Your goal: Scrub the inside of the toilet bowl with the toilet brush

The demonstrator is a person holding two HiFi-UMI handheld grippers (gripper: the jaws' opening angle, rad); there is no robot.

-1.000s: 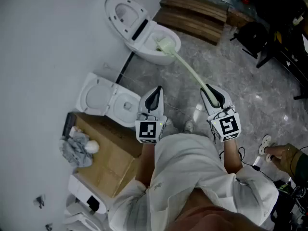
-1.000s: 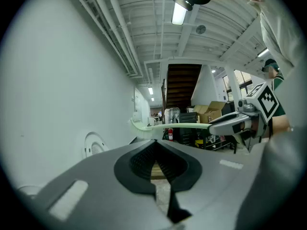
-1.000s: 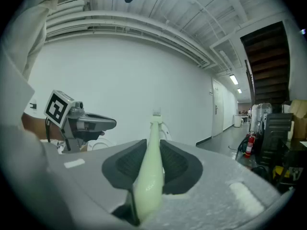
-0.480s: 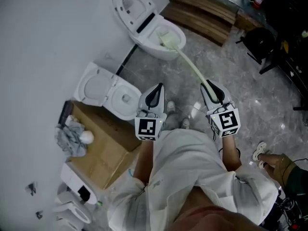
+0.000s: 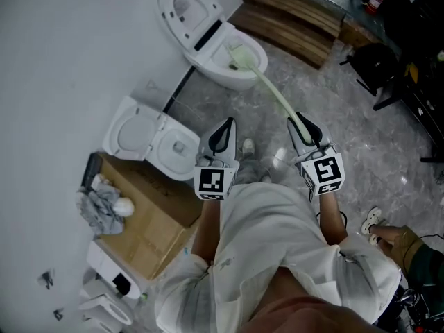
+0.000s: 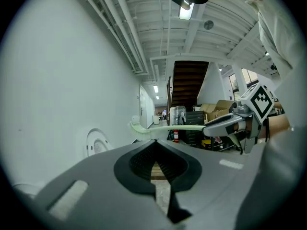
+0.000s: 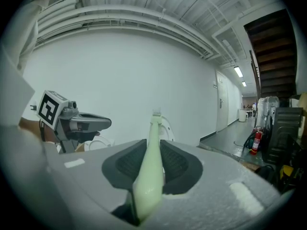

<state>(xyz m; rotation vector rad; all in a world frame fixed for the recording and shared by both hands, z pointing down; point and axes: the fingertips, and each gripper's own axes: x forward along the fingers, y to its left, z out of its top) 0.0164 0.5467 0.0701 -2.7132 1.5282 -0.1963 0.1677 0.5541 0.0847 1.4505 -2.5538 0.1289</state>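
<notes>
A white toilet [image 5: 208, 66] with its lid [image 5: 179, 7] raised stands at the top of the head view. The pale green toilet brush [image 5: 272, 92] reaches from my right gripper [image 5: 303, 130] to the bowl, and its head [image 5: 239, 55] is inside the bowl. My right gripper is shut on the brush handle [image 7: 150, 162], which runs straight out between the jaws. My left gripper [image 5: 223, 139] hangs beside it over the floor, shut with nothing in it. In the left gripper view [image 6: 154, 163] the brush handle [image 6: 177, 127] crosses in front.
A second white toilet [image 5: 149, 141] stands at the left against the wall, next to a cardboard box [image 5: 149, 217] with a grey rag [image 5: 103, 210] on it. Wooden steps [image 5: 291, 16] lie behind the first toilet. Another person's hand [image 5: 388, 236] shows at lower right.
The head view has shifted a little, so the toilet sits higher in the picture. Both grippers keep their hold and place; the brush head stays in the bowl.
</notes>
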